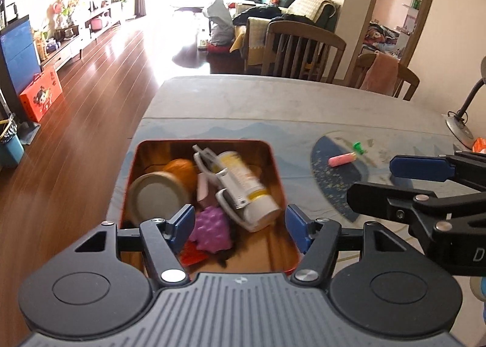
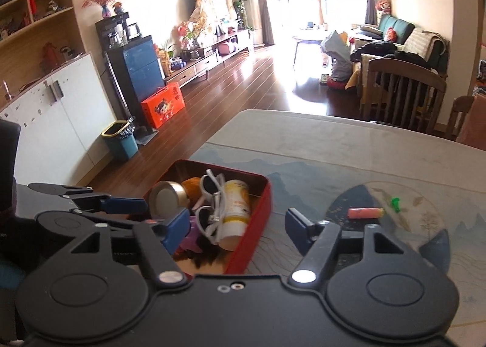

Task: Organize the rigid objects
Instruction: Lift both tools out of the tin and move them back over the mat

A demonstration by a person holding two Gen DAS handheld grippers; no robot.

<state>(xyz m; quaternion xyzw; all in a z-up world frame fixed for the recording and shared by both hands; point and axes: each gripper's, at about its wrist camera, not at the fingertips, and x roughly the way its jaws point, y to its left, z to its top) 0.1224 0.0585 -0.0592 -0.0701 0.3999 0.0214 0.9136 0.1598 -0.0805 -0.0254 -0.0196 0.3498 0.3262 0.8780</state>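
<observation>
Left wrist view: left gripper (image 1: 240, 225) jaws apart, empty, over red tin (image 1: 281, 176) holding white bottle (image 1: 247, 186), sunglasses (image 1: 212, 170), purple spiky toy (image 1: 211, 228), gold-lidded jar (image 1: 156, 199). Pink tube (image 1: 341, 160) and green piece (image 1: 357, 147) lie right of tin, outside it.

Right wrist view: right gripper (image 2: 237, 233) spread, empty, over tin's right wall (image 2: 253, 225). Pink tube (image 2: 364, 212) lies right of tin. Judgement: swing right, straddle tube across short axis, close gently.

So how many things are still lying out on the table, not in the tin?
2: a pink tube lying on the dark round mat, and a small green piece just beyond it. The gripper bodies may hide others nearer.
</observation>
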